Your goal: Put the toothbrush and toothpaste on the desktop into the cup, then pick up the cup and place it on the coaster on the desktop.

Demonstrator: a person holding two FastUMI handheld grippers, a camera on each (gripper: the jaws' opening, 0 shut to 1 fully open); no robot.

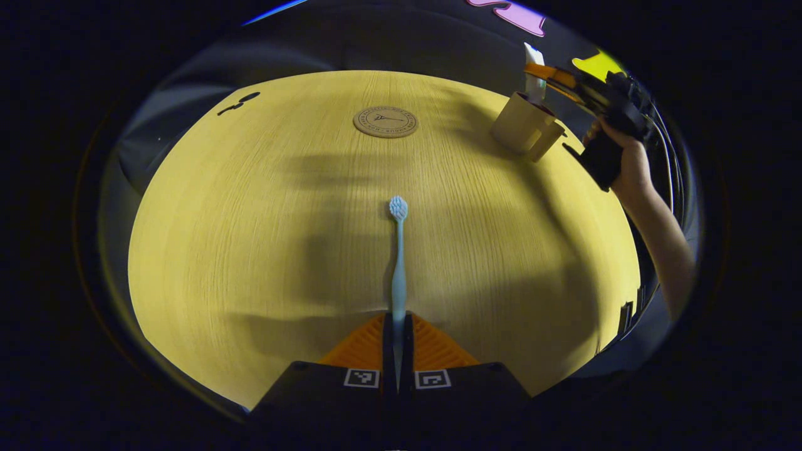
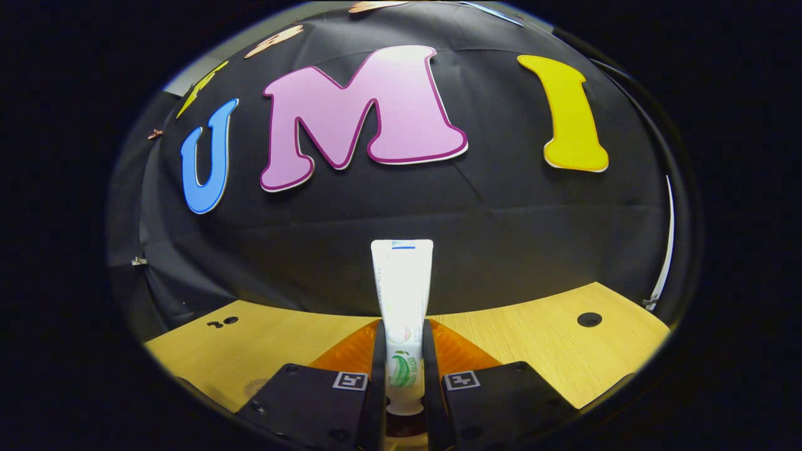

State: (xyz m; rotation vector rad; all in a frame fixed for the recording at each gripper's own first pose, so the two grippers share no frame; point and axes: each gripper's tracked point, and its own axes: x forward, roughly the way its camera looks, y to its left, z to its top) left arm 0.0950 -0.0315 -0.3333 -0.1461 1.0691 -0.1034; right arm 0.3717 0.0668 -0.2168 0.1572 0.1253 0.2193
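A light blue toothbrush point(image 1: 398, 263) lies along the middle of the wooden table point(image 1: 250, 238), bristles pointing away. My left gripper point(image 1: 398, 322) is shut on its handle end. Far right stands a beige cup point(image 1: 521, 122) with a handle. Above it, my right gripper point(image 1: 546, 75) holds a white toothpaste tube point(image 1: 534, 88) upright, lower end dipping into the cup. In the right gripper view the toothpaste tube point(image 2: 401, 294) stands cap down between the fingers of the right gripper point(image 2: 404, 326), which is shut on it. A round brown coaster point(image 1: 385, 121) lies at the far middle.
A person's hand point(image 1: 626, 166) and forearm reach in from the right edge of the table. Round cable holes point(image 2: 589, 319) sit near the table's back corners, one at the far left point(image 1: 249, 97). The black cloth wall rises close behind the table.
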